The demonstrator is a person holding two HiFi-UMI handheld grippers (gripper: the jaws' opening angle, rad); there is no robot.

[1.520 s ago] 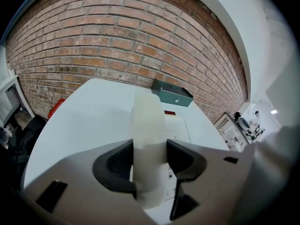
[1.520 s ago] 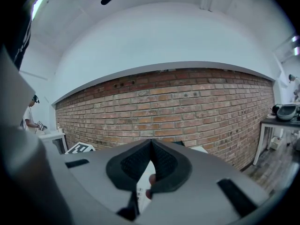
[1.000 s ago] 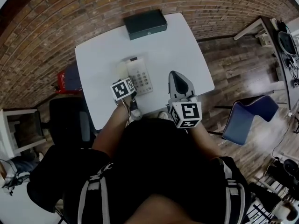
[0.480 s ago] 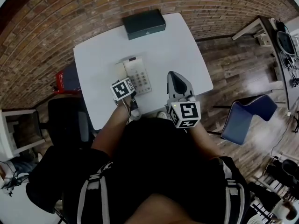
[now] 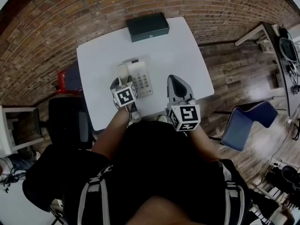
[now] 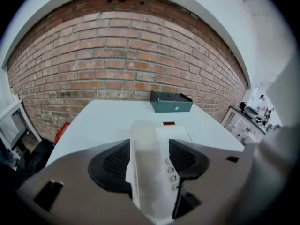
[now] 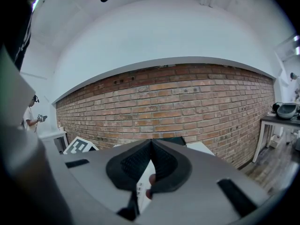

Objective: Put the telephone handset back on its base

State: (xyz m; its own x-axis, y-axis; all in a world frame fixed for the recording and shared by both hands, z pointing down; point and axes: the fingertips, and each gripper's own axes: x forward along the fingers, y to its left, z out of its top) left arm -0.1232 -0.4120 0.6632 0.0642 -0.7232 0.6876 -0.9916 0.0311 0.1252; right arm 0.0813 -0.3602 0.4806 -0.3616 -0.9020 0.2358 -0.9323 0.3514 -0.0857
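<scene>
Left gripper view looks along its own fingers (image 6: 110,165), which stand released and well apart, having just been opening. The white handset (image 6: 143,168) lies between them, lengthwise, on the left side of its base (image 6: 177,134). The left pad is close beside the handset, though whether it touches cannot be told. The right pad stands off it, with a column of number keys showing in the gap.

Head view has the telephone a little left of the tabletop (image 5: 180,50) middle, nearer the near edge. The left gripper (image 5: 118,82) is over its near end. The right gripper (image 5: 176,81) hangs above the near right part of the tabletop, apart from the telephone. Right gripper view shows its fingers (image 7: 164,161) clenched tip to tip on nothing.

At the far edge sits a dark green box (image 5: 147,26), lid down, so its contents cannot be seen.
</scene>
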